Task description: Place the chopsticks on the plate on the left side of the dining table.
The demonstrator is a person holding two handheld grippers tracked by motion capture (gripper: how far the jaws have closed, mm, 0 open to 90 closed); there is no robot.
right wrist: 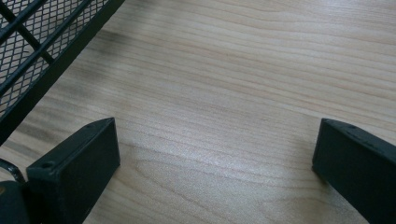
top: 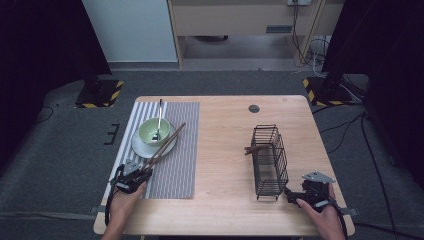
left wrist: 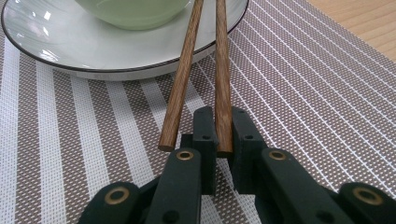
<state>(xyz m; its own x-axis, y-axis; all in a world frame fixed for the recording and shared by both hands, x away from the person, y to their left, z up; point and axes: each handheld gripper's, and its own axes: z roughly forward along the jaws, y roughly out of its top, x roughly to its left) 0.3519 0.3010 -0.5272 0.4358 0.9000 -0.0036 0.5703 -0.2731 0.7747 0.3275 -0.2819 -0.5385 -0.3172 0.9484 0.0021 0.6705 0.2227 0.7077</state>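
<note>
- My left gripper (left wrist: 223, 135) is clamped on the near end of one chopstick (left wrist: 222, 70); its jaws pinch the wood just short of the butt end.
- The second chopstick (left wrist: 181, 79) lies just to the left of the jaws in the left gripper view, outside the grip, its cut end resting by the left jaw's tip.
- Both sticks run away from my tool, up over the rim of the white plate (left wrist: 42, 51) and toward the green bowl (left wrist: 130, 11) that sits on it.
- In the high view the pair slants from my left gripper (top: 142, 171) across the striped placemat (top: 180, 150) to the plate's right edge.
- A spoon (top: 159, 117) stands in the bowl.
- My right gripper (right wrist: 215, 163) is spread wide over bare table (right wrist: 233, 84), holding nothing.
- The black wire basket (top: 269, 160) lies just beside my right gripper (top: 291, 194), at its left in the high view, well apart from the chopsticks.
</note>
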